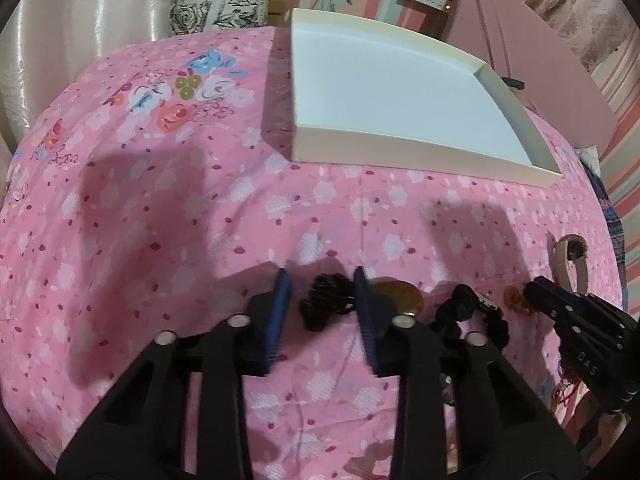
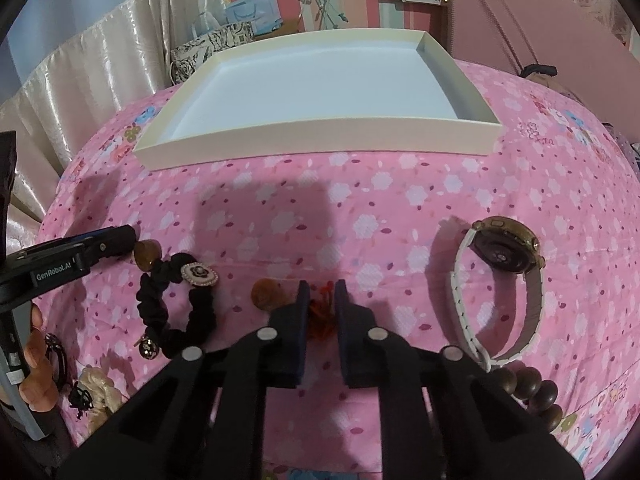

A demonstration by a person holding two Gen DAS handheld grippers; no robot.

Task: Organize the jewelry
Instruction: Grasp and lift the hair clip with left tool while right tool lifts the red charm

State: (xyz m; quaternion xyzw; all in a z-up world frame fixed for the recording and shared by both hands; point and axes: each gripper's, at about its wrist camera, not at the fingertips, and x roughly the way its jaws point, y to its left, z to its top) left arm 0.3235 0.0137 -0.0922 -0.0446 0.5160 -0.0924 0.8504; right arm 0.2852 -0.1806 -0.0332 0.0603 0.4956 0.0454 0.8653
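An empty white tray point(image 1: 424, 152) sits at the far side of the pink floral bedspread; it also shows in the right wrist view point(image 2: 320, 140). My left gripper point(image 1: 322, 280) is open around a small black hair tie point(image 1: 326, 300), jaws on either side. My right gripper point(image 2: 322, 292) is partly closed around a red-orange knotted charm point(image 2: 322, 312) beside an amber pendant point(image 2: 266, 294); whether it grips is unclear. A black scrunchie with a flower brooch point(image 2: 188, 300) lies between the grippers. A gold watch with a white strap point(image 2: 504, 280) lies at the right.
Dark wooden beads point(image 2: 536, 392) lie near the front right. An amber disc point(image 1: 404, 296) lies by the left gripper's right finger. More small items point(image 2: 92, 392) sit at the front left edge. A curtain point(image 2: 100, 60) and bags point(image 2: 216, 40) stand behind the bed.
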